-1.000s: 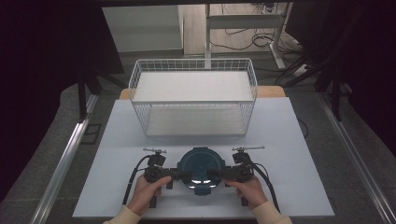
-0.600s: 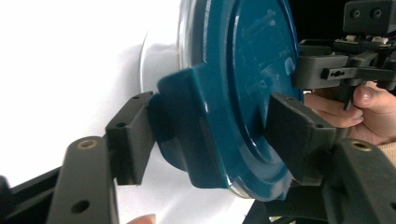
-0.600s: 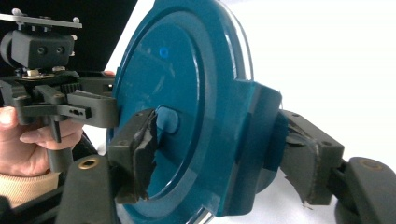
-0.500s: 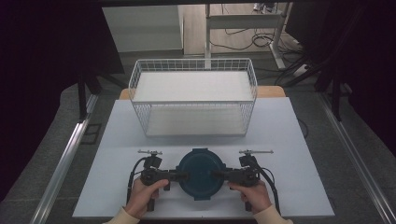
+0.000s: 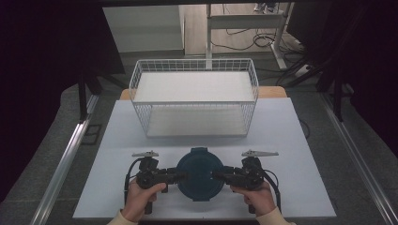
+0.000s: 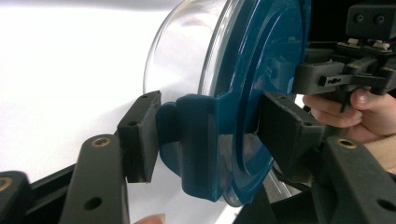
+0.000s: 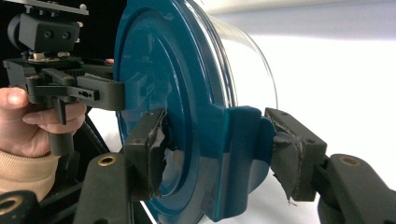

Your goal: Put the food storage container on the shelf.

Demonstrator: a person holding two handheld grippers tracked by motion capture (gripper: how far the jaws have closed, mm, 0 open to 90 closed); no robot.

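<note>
A round clear glass container (image 6: pixel 182 51) with a dark teal lid (image 5: pixel 199 173) hangs just above the front of the white table (image 5: pixel 300 140). My left gripper (image 5: pixel 180 176) has just been closing and is shut on the lid's left clip tab (image 6: pixel 201 140). My right gripper (image 5: pixel 218 176) has just been closing too, and its pads press on the opposite clip tab (image 7: pixel 238 154). In the left gripper view my left gripper (image 6: pixel 212 135) has the tab between its pads, and the right gripper (image 6: pixel 327 79) shows beyond. The right gripper view shows my right gripper (image 7: pixel 222 154), the lid (image 7: pixel 159 79) and the left gripper (image 7: pixel 100 93).
A white wire basket (image 5: pixel 195 96) with a white liner stands at the back middle of the table. Bare table lies between it and the container. A metal rail (image 5: pixel 65 164) runs along the left side of the table, and grey floor surrounds it.
Both grippers have closed onto the lid's side tabs. The container has come up slightly off the table with both hands, and the bright glare on its lid has gone.
</note>
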